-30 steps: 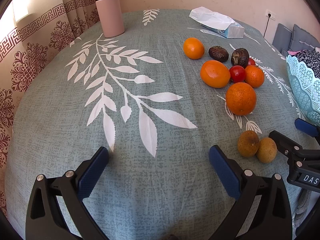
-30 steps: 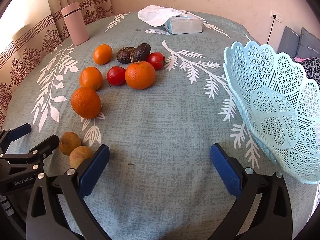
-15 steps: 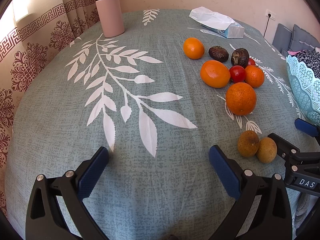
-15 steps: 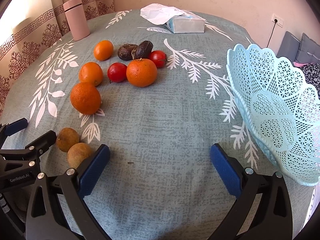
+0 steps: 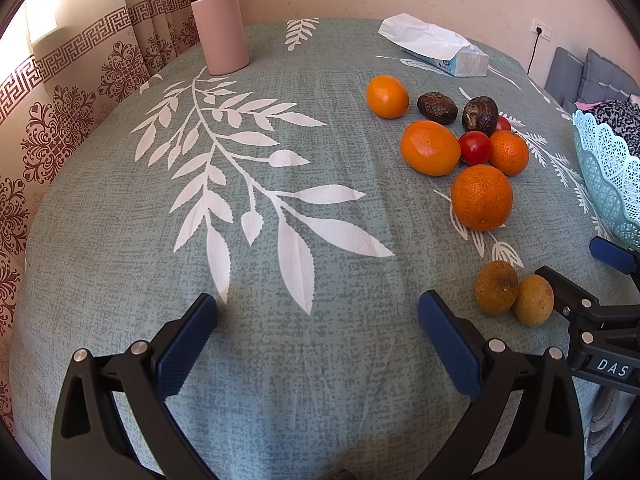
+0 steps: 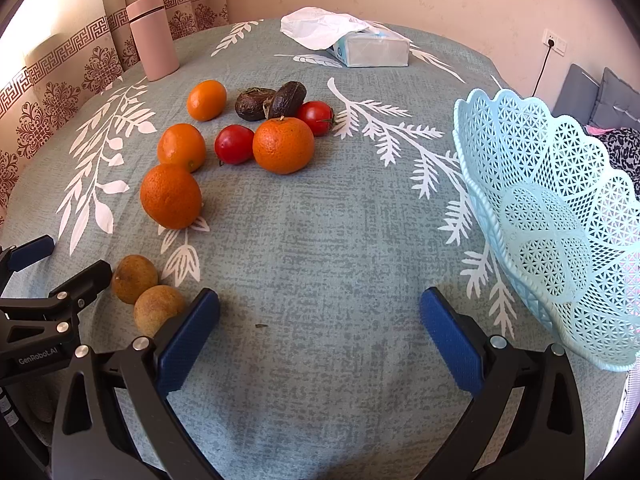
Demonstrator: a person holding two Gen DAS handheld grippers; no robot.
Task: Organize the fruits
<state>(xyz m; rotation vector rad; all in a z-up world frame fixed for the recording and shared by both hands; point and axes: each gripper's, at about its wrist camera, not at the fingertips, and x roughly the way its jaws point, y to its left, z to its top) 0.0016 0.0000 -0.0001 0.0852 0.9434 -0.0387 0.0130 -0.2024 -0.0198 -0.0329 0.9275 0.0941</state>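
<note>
Two claws, left claw and right claw, are released, empty; fruits lie upper left, basket at right.

The right claw hung wide apart and empty over the cloth-covered surface. Two brown fruits lay touching just beside its left finger. Four oranges, two tomatoes and two dark fruits clustered farther off, with a blue basket at the right.
</note>
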